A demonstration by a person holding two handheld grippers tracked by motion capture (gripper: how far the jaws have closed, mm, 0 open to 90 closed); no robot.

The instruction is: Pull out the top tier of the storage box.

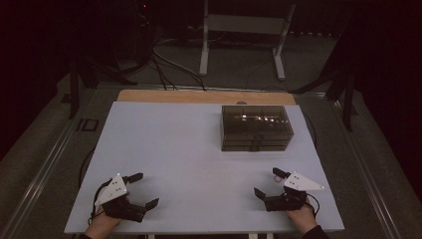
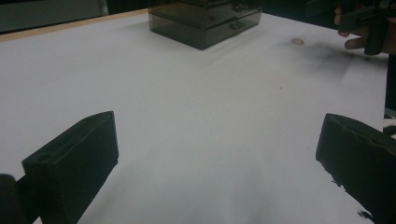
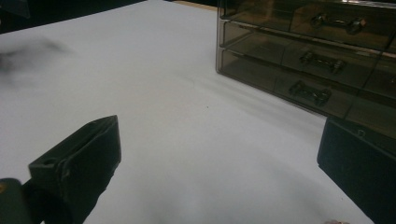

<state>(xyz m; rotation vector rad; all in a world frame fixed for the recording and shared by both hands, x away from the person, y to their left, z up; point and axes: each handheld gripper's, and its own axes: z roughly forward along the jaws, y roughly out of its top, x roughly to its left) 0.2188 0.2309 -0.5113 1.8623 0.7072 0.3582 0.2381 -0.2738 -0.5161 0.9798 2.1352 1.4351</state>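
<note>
The left gripper [image 1: 140,189] rested low over the near left corner of the desk [image 1: 189,149], its jaws standing wide apart with only bare white surface between them. The right gripper [image 1: 266,183] sat at the near right corner, held by a hand [image 1: 302,217], and its jaws were likewise spread wide with nothing between them. The two grippers were well apart from each other.

A smoky, see-through drawer box [image 1: 257,127] stood ahead of the right gripper, well apart from it, toward the far side of the desk. From the left gripper it lay farther off, ahead and across to the right. In the right gripper view the drawer box [image 3: 308,60] showed stacked drawers, each with a small handle [image 3: 309,91] on its front, all of them shut. In the left gripper view the drawer box [image 2: 204,21] stood far ahead, and the other hand [image 2: 362,35] showed with its gripper at the upper right.
</note>
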